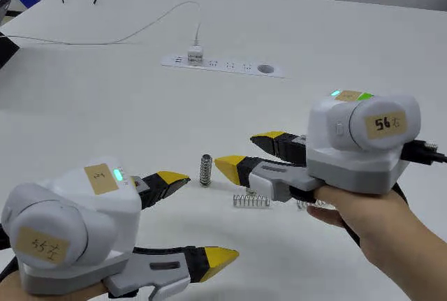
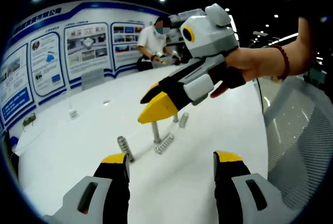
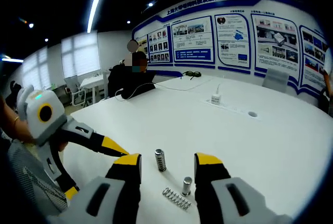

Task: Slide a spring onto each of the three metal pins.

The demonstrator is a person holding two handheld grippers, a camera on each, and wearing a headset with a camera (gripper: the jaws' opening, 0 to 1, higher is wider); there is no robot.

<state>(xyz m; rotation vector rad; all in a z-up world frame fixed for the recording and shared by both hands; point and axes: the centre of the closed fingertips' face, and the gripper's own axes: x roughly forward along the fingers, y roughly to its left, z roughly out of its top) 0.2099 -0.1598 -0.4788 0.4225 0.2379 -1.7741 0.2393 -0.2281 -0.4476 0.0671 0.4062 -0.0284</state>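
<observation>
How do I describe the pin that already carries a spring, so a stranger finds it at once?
On the white table, look in front of the power strip, between the left gripper and the right gripper. The pin stands upright there, wrapped in coils; the spring beside it lies flat, and the other pin is bare.

Seen from above and behind, the head view looks forward and down across the white table [image 1: 105, 105], with both claws close in the foreground. The left gripper view sits low over the tabletop and faces along the left claw [image 2: 173, 159] towards the right claw [image 2: 156, 104], which crosses in from the right. The right gripper view, equally low, looks roughly back the other way along its own jaws, and the left claw enters from its left. All three views share the sprung pin [image 1: 205, 169] and the loose spring [image 1: 251, 201] lying near it.
</observation>
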